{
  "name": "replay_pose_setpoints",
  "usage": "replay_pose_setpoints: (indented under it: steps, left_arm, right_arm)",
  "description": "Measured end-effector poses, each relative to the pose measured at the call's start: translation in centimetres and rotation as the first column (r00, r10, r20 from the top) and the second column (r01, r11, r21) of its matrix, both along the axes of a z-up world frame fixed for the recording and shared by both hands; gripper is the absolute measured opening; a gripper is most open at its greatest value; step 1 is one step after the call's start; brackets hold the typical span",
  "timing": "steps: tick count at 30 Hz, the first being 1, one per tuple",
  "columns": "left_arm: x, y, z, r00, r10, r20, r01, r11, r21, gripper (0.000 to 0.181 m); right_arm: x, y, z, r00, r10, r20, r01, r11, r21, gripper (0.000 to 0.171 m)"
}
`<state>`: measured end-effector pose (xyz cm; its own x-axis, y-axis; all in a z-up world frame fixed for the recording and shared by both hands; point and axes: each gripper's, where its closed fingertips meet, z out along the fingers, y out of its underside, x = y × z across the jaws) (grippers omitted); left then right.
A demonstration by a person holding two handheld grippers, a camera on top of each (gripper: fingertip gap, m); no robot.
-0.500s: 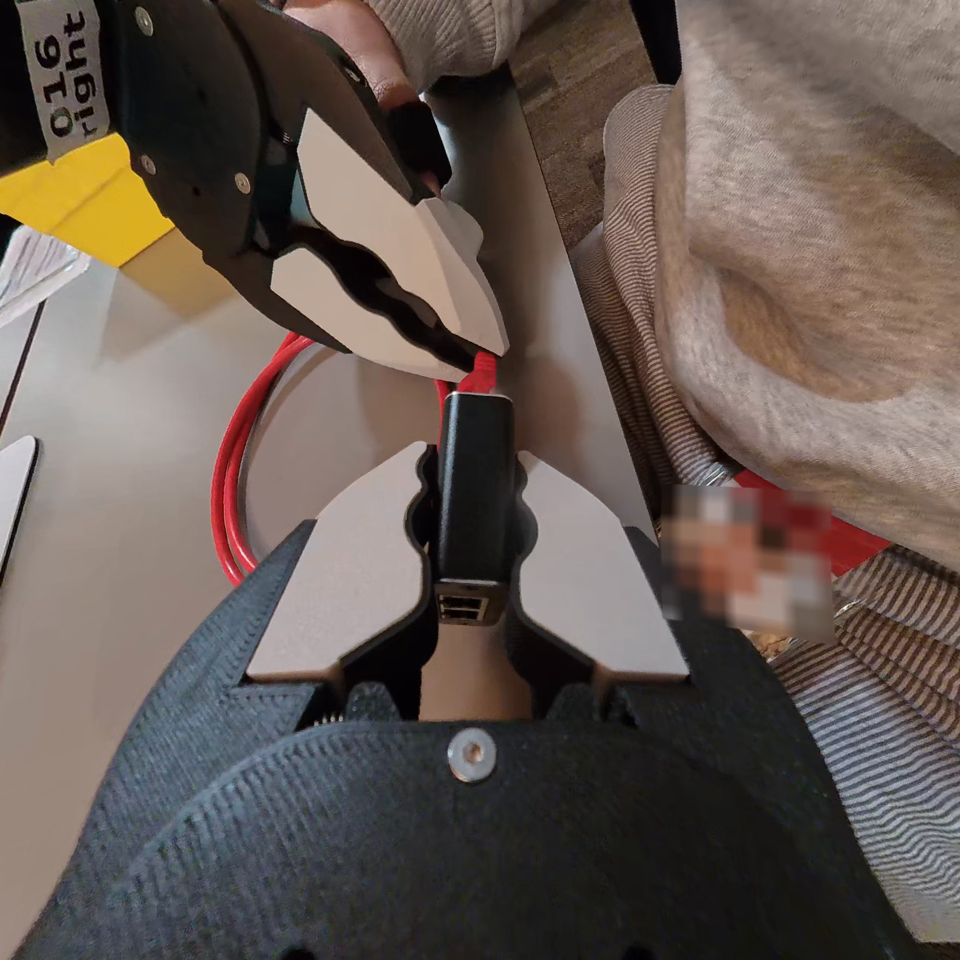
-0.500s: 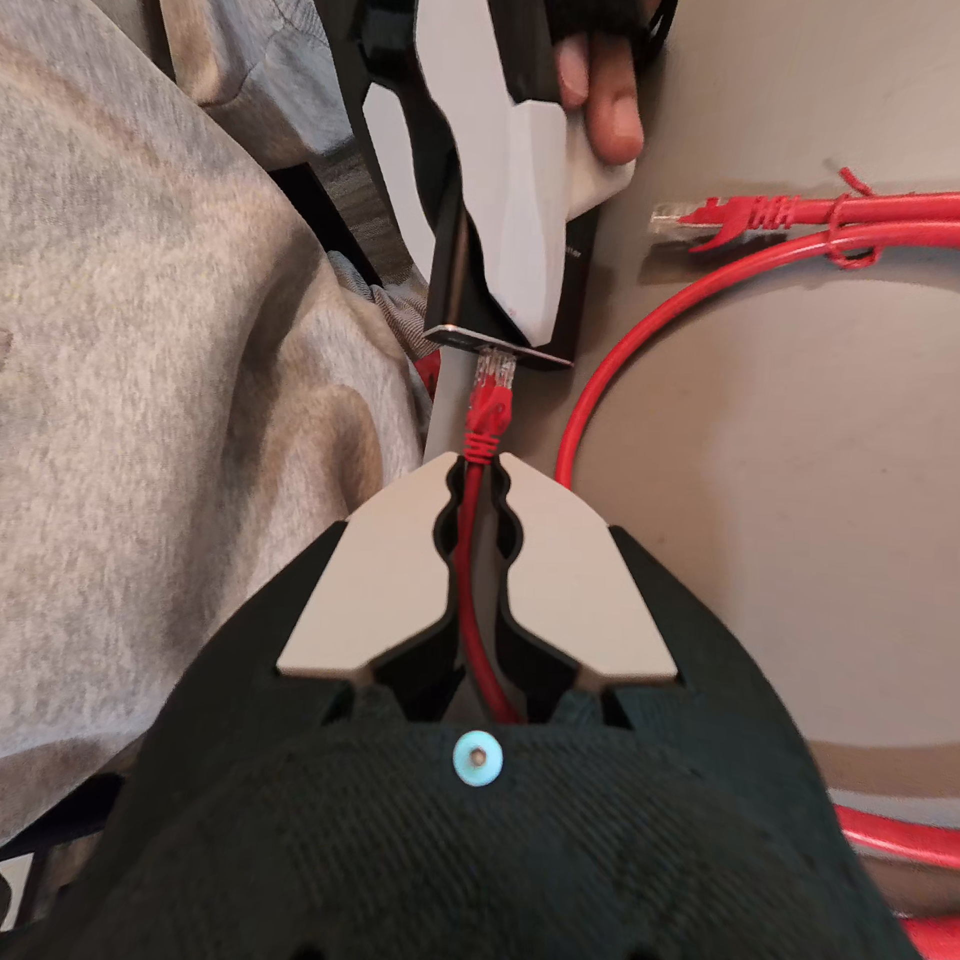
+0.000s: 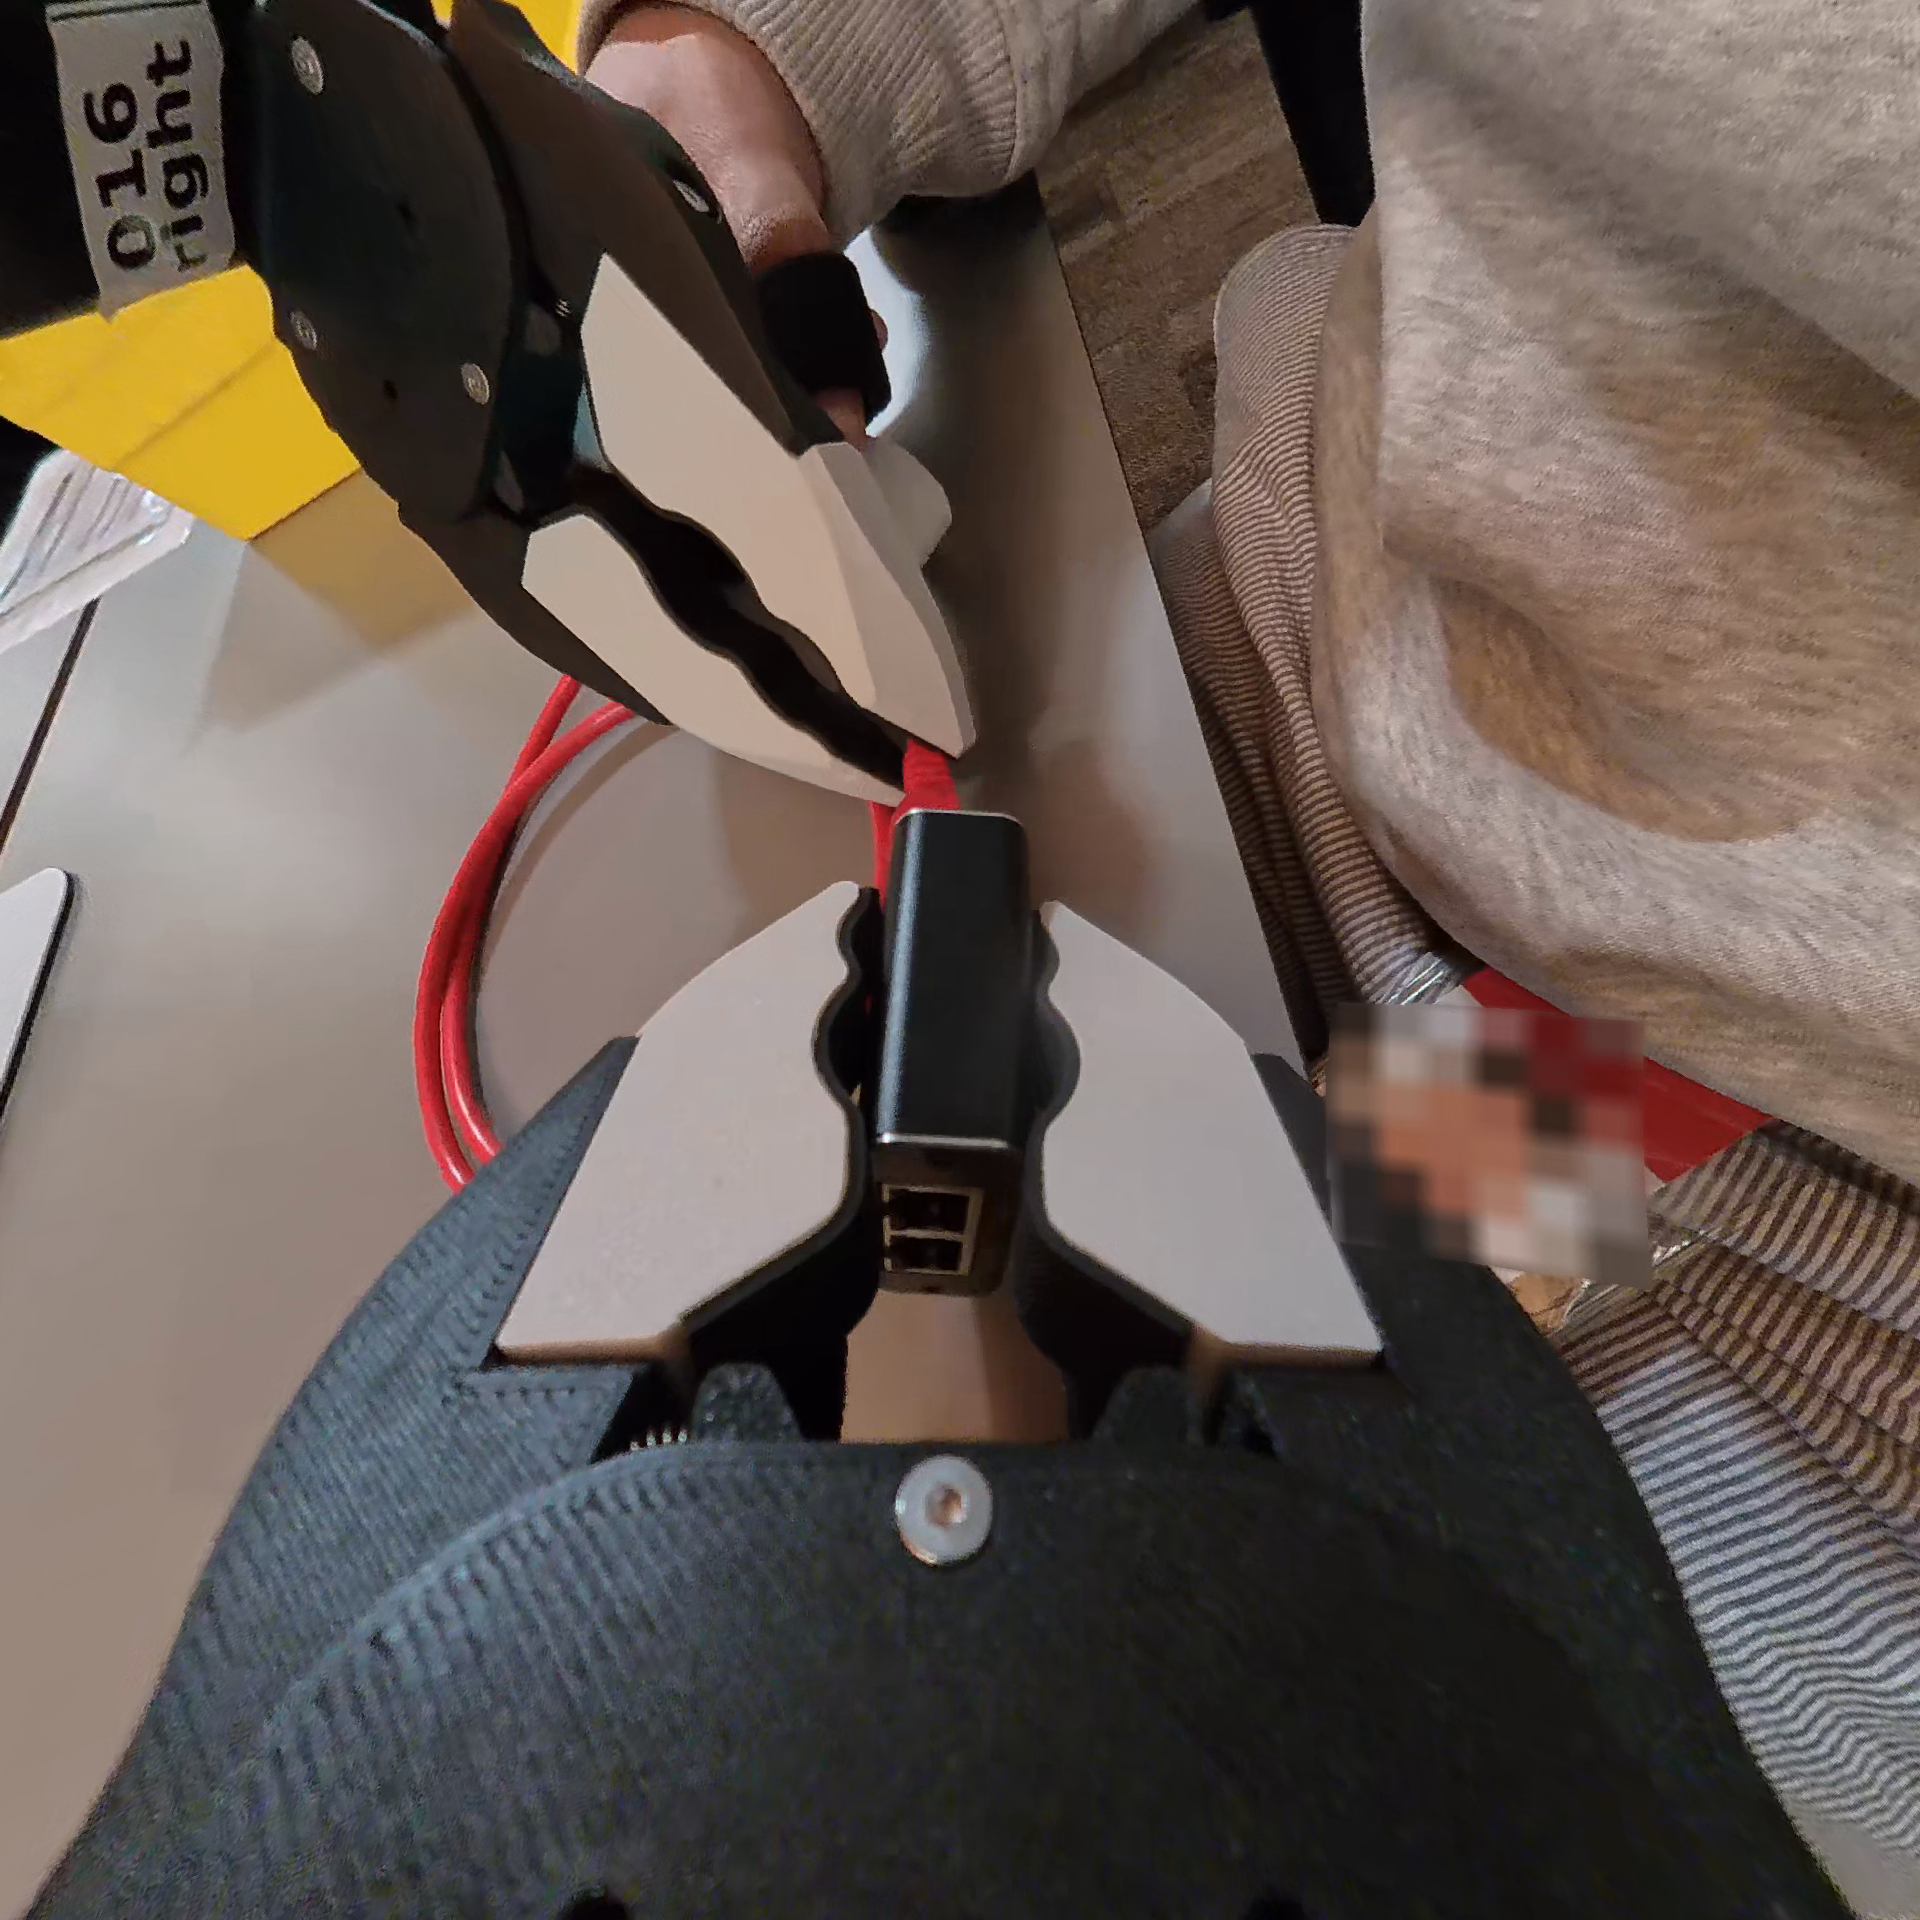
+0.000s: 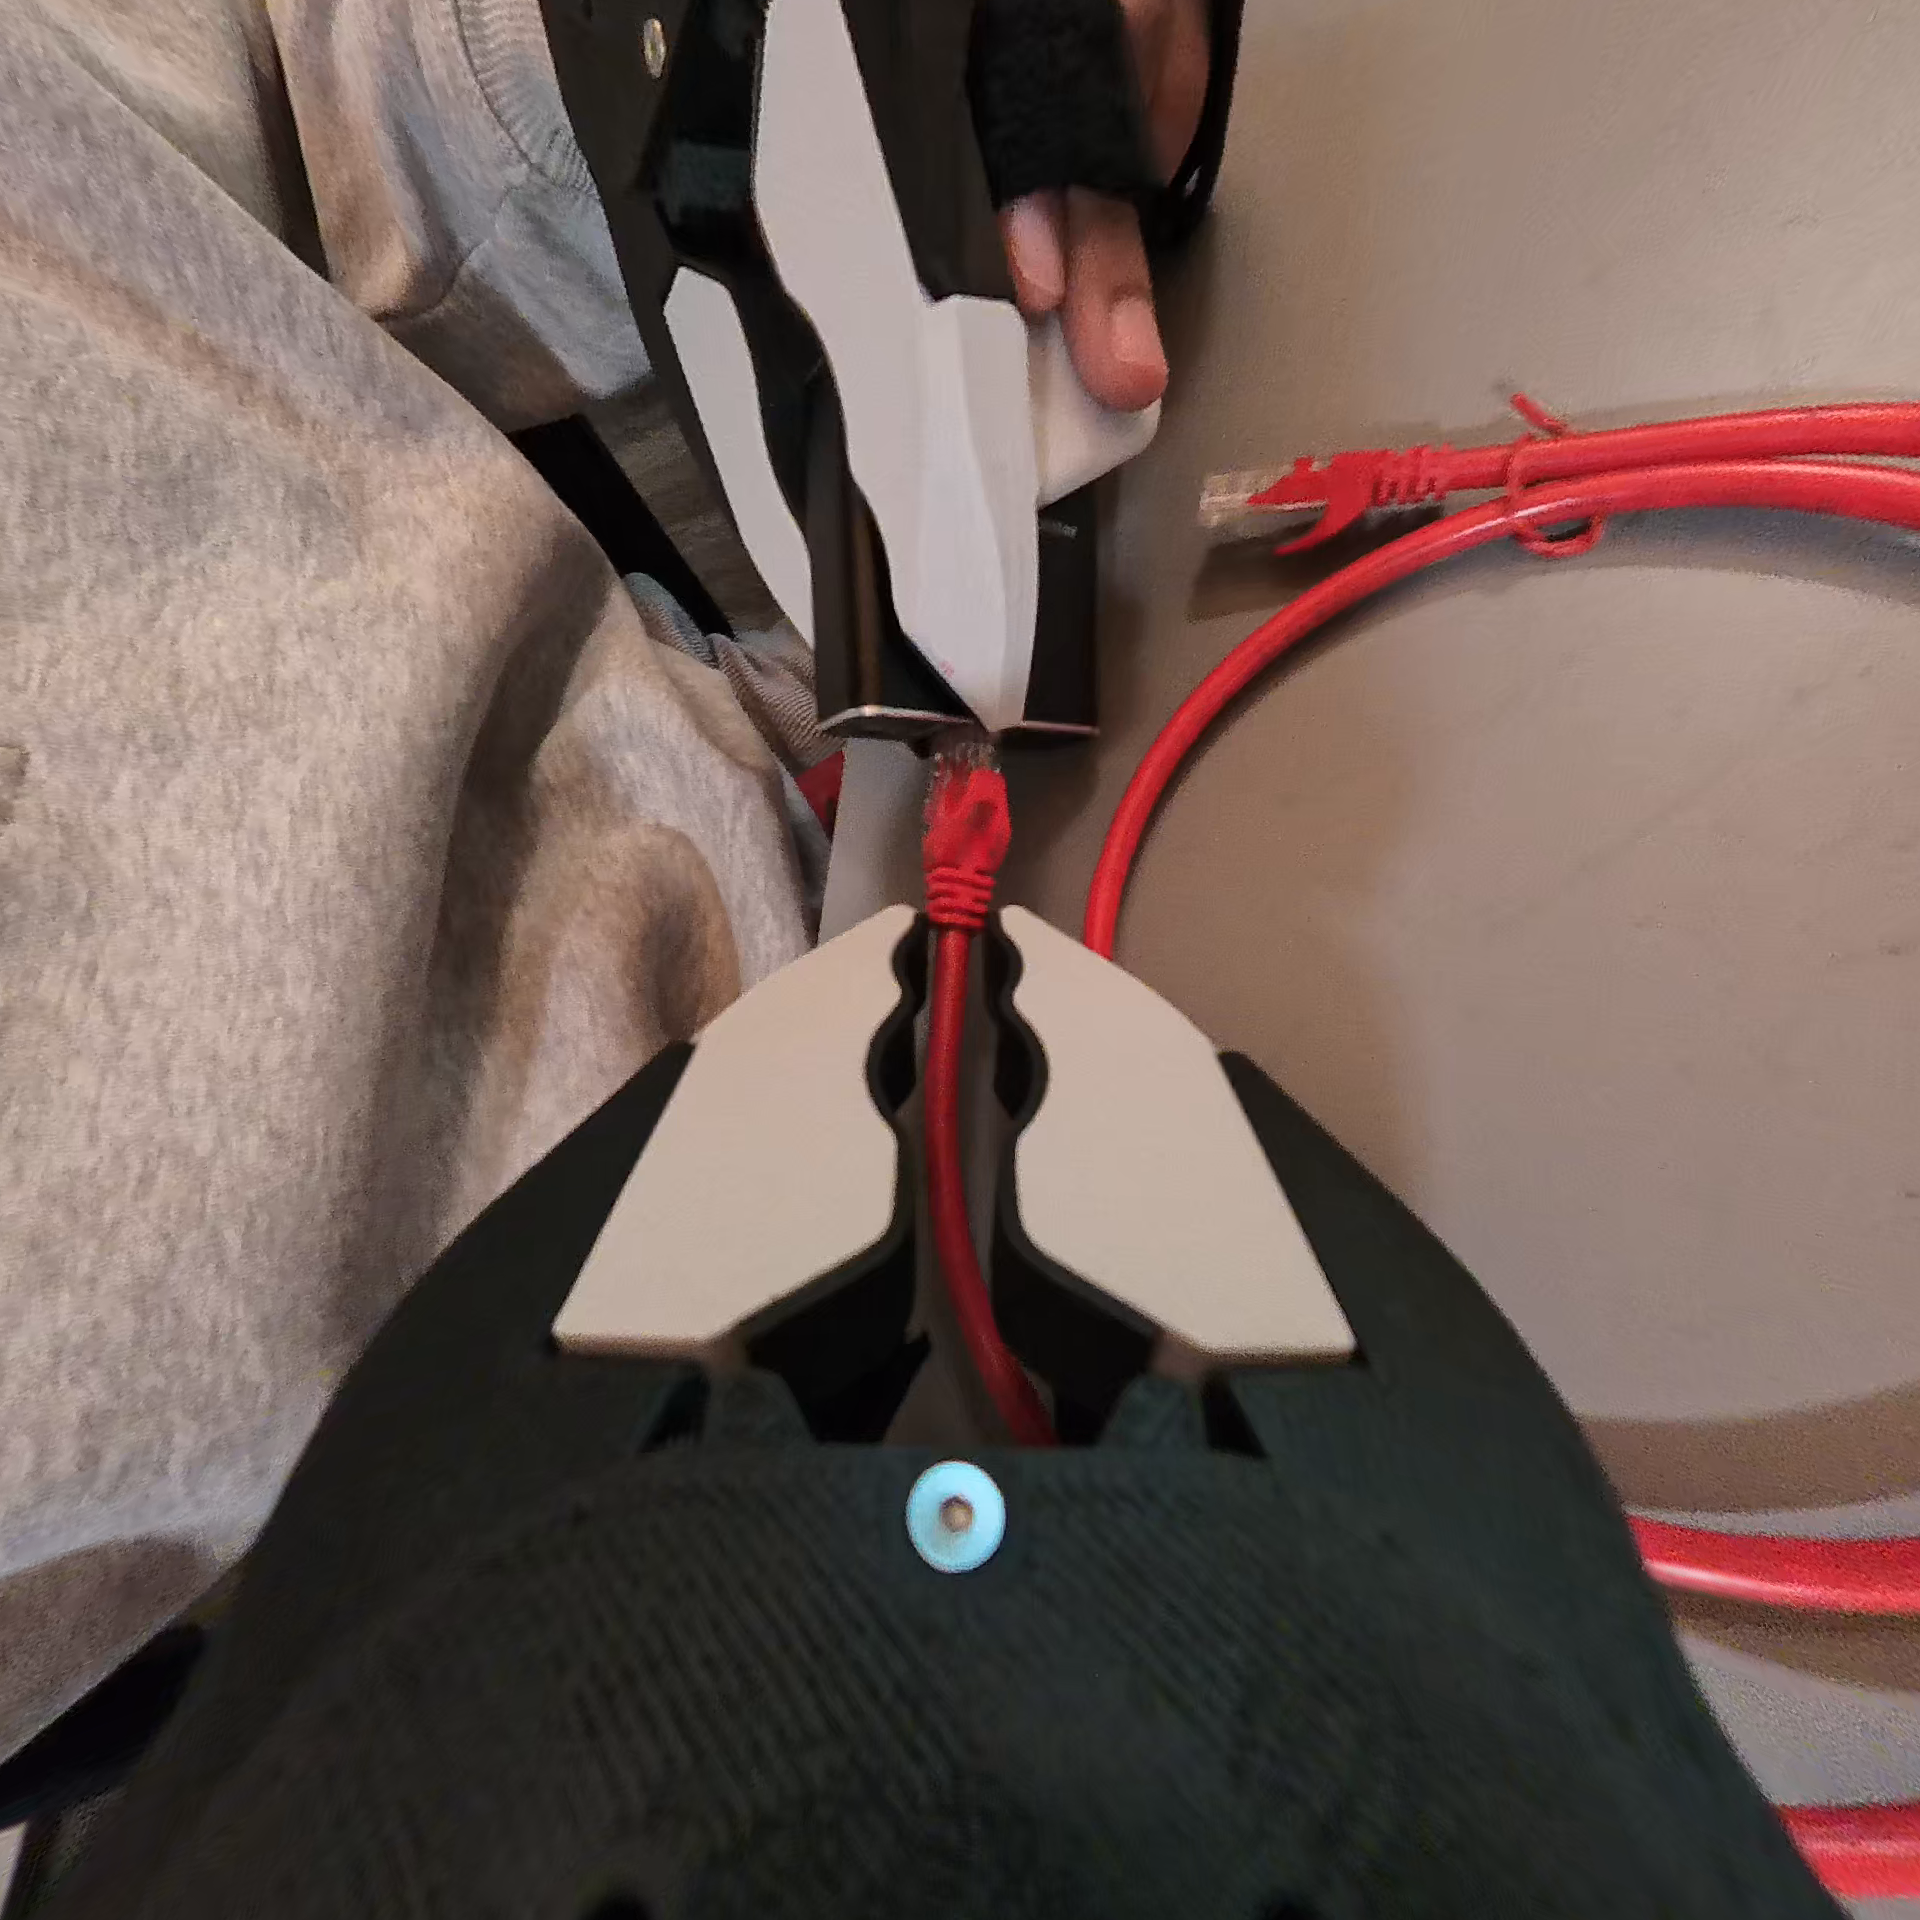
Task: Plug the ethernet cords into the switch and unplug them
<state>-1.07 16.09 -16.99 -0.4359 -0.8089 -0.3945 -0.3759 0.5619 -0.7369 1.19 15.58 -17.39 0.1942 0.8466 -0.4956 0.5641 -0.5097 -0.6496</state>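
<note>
Holding much the same pose as half a second ago: left gripper (image 3: 951, 914) clamped on the black switch (image 3: 954, 997), right gripper (image 4: 958, 920) closed down on the red ethernet cord (image 4: 951, 1091) just behind its plug (image 4: 966, 821); difference is small; in the right wrist view the plug's clear tip sits a little deeper at the switch's end face, less of it showing than before (fully seated or not, cannot tell).

Left wrist view shows what the other does not: two stacked ports (image 3: 930, 1231) on the near end of the switch, a yellow box (image 3: 135, 405) at far left, the person's right hand (image 3: 727, 135) in a grey sleeve behind the right gripper (image 3: 920, 764); the right wrist view alone shows the second plug (image 4: 1309, 494) lying loose on the table (image 4: 1558, 987), well apart from the switch, tied to its own cable loop with a red twist; it also shows the left hand's fingers (image 4: 1101, 301) on the left gripper (image 4: 997, 717).

Switch sits right at the table edge (image 3: 1174, 675), the person's grey sweatshirt (image 3: 1610, 520) close on that side; open tabletop lies on the other side, inside and past the red cable loop (image 4: 1195, 717); more red cable runs along the lower right in the right wrist view.
</note>
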Motion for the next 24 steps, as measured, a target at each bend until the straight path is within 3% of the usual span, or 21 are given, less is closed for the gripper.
replay_pose_setpoints:
  steps: [7,14,24]
  left_arm:
    - [0.1,0.6,1.3,0.998,0.034,0.058,-0.030,0.997,-0.066,0.024]
    - [0.0,1.5,5.3,0.965,0.104,0.242,-0.025,0.950,-0.311,0.025]
    - [0.0,1.4,5.1,0.966,0.104,0.235,-0.031,0.955,-0.296,0.025]
  right_arm:
    - [-0.2,0.7,1.5,0.995,-0.013,-0.094,0.020,0.997,0.069,0.010]
    - [-0.8,1.2,4.9,0.946,-0.077,-0.315,0.073,0.997,-0.026,0.010]
    - [-1.2,1.4,4.8,0.948,-0.090,-0.306,0.099,0.995,0.012,0.010]
